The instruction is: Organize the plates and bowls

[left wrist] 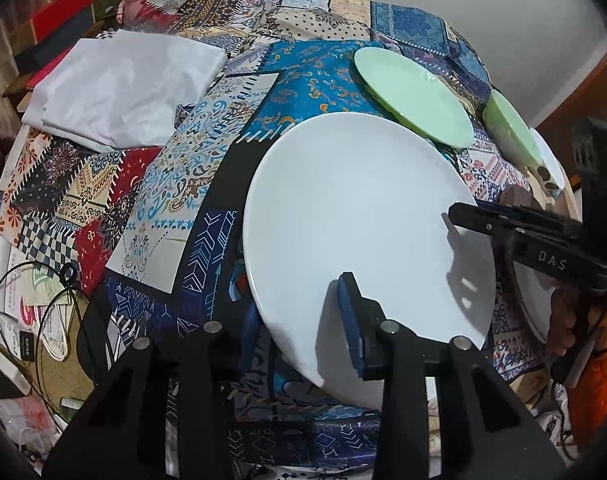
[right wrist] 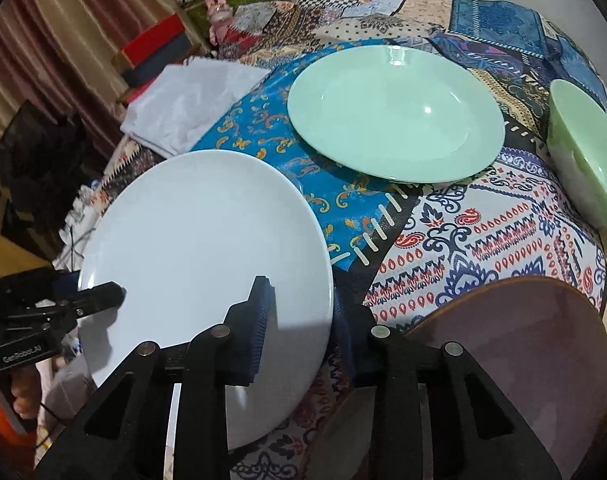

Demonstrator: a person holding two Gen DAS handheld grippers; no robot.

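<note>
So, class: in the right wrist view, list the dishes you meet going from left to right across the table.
White plate → pale green plate → brown plate → green bowl.

My left gripper (left wrist: 303, 332) points steeply down, its jaws closed on the near-left rim of the white plate (left wrist: 355, 216), one blue pad on top and the other under the edge. My right gripper (right wrist: 303, 332) tilts down just as steeply and pinches the plate's near-right rim the same way. In the left view my right hand (left wrist: 563, 320) wraps the handle, with an orange sleeve (left wrist: 599, 372) behind it.
</note>
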